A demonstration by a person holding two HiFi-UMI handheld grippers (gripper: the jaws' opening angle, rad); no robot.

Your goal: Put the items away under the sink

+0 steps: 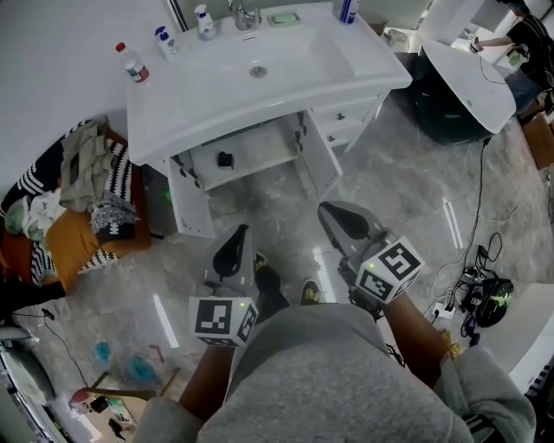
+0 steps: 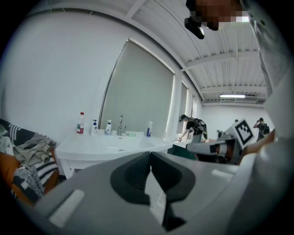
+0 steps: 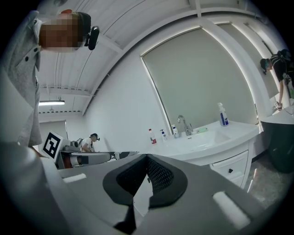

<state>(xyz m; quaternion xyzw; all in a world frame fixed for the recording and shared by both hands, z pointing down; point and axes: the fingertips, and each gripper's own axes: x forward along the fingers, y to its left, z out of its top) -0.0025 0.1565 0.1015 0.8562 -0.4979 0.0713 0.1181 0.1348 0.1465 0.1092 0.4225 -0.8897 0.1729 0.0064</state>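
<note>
The white sink vanity (image 1: 164, 121) stands ahead, and both doors of the cabinet under it hang open. A small black object (image 1: 225, 159) sits on the inner shelf. On the counter are a red-capped bottle (image 1: 132, 62), two pump bottles (image 1: 164, 41), a green soap dish (image 1: 283, 17) and a blue bottle (image 1: 348, 9). My left gripper (image 1: 241, 232) and right gripper (image 1: 327, 209) hover over the floor short of the cabinet, both shut and holding nothing. The same counter shows in the left gripper view (image 2: 110, 143) beyond the left gripper (image 2: 150, 154), and in the right gripper view (image 3: 202, 142) beyond the right gripper (image 3: 147, 156).
A pile of clothes on an orange basket (image 1: 78, 195) lies left of the vanity. A dark bin (image 1: 446, 108) and another white basin (image 1: 472, 82) stand at the right. Cables and a power strip (image 1: 446, 307) lie on the marble floor at the right. People work in the background.
</note>
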